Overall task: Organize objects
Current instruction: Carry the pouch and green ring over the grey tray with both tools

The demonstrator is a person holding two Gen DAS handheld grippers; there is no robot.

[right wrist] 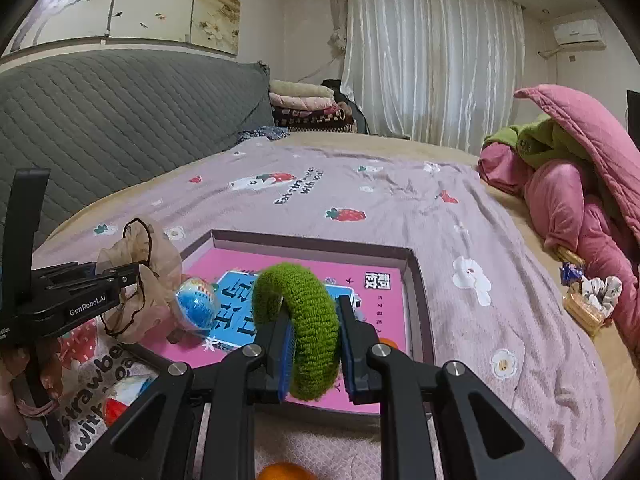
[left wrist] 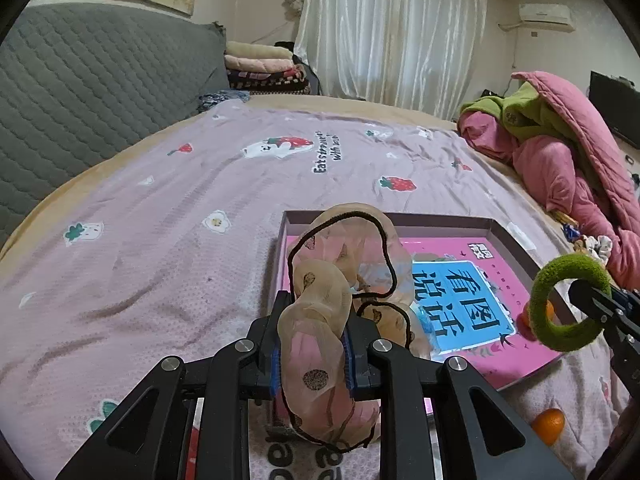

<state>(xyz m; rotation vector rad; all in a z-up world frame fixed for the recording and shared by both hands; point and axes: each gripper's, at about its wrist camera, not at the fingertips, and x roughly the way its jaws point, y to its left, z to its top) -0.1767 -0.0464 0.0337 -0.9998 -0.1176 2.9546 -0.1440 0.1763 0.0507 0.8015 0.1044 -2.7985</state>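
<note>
A fuzzy green scrunchie [right wrist: 308, 328], a sheer beige scrunchie [left wrist: 320, 320] seemingly brown-spotted, and a pink-and-blue book [left wrist: 472, 300].

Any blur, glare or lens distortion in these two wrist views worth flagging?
Left wrist view: sharp, evenly lit, no glare; the fisheye bows the bed edge and leaves dark corners. Right wrist view: also sharp, the green hair tie crisp in the jaws; the curtain is bright but not blown out, with the same curved edges.

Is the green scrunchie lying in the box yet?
No, the right hand-held gripper is shut on the green scrunchie, holding it up over the box.
</note>
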